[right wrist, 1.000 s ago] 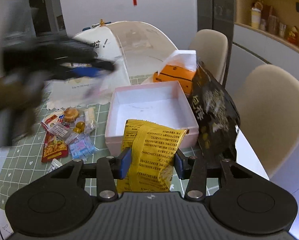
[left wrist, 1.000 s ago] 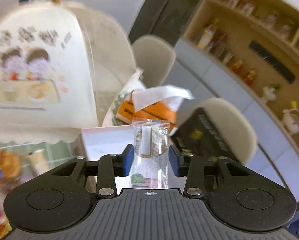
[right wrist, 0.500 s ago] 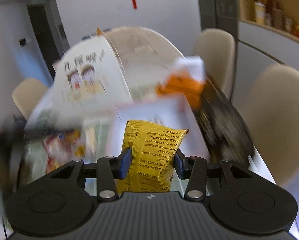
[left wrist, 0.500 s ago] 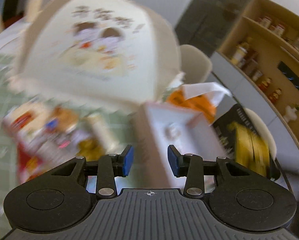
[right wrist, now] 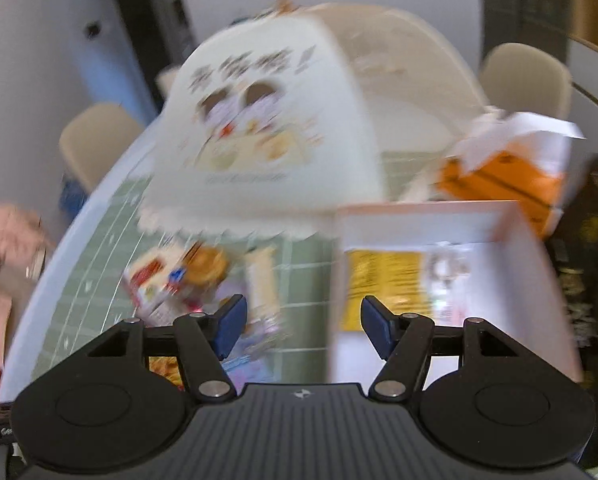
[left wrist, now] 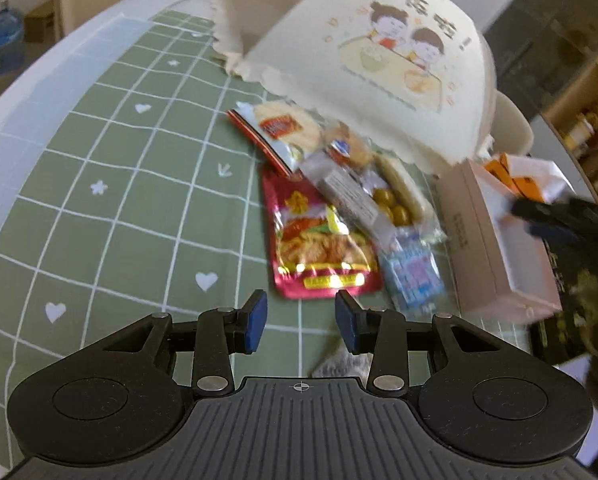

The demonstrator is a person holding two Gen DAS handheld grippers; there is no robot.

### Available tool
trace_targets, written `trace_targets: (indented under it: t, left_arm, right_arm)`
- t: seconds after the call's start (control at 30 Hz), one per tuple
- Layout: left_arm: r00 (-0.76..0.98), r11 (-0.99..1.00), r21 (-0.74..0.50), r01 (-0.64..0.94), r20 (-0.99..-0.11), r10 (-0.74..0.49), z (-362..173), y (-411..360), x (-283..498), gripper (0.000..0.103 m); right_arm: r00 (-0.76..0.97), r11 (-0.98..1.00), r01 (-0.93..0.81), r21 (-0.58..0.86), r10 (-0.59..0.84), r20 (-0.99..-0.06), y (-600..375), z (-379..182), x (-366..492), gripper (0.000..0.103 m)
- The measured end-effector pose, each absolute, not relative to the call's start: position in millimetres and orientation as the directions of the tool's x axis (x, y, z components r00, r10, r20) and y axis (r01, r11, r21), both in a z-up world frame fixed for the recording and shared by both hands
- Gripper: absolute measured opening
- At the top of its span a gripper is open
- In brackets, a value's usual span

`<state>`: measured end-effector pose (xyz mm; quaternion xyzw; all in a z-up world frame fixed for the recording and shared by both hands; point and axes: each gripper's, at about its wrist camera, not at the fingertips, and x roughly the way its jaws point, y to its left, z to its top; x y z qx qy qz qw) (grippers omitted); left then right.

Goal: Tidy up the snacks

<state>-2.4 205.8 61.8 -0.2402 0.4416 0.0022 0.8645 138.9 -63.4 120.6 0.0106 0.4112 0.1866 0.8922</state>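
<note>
A pile of snack packets (left wrist: 339, 200) lies on the green grid tablecloth (left wrist: 119, 200); a red foil packet (left wrist: 319, 248) and a blue-white packet (left wrist: 413, 276) are nearest. My left gripper (left wrist: 301, 322) is open and empty, just short of the red packet. A pink box (left wrist: 495, 248) stands right of the pile. In the right wrist view the box (right wrist: 539, 280) holds a yellow packet (right wrist: 383, 280) and a clear wrapped snack (right wrist: 447, 276). My right gripper (right wrist: 303, 326) is open and empty above the box's left wall. The other gripper shows over the box (left wrist: 559, 216).
A cream dome food cover (left wrist: 379, 60) with a cartoon print stands behind the pile. An orange tissue box (right wrist: 503, 176) and a black bag (right wrist: 591, 280) sit by the pink box. Beige chairs (right wrist: 527, 76) stand around the table. The table's white edge (left wrist: 39, 80) curves on the left.
My left gripper let go of the clear wrapped snack into the box and swung left to the pile. My right gripper let go of the yellow packet, which now lies in the box.
</note>
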Motion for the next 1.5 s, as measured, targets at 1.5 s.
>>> trace_targets:
  t: [1.5]
  left_arm:
    - [0.491,0.98,-0.082,0.181,-0.856,-0.162,51.5,76.5,12.5,0.044]
  right_arm:
    - [0.508,0.926,-0.376,-0.032,0.178,-0.843,-76.7,58.7,-9.3,0.065]
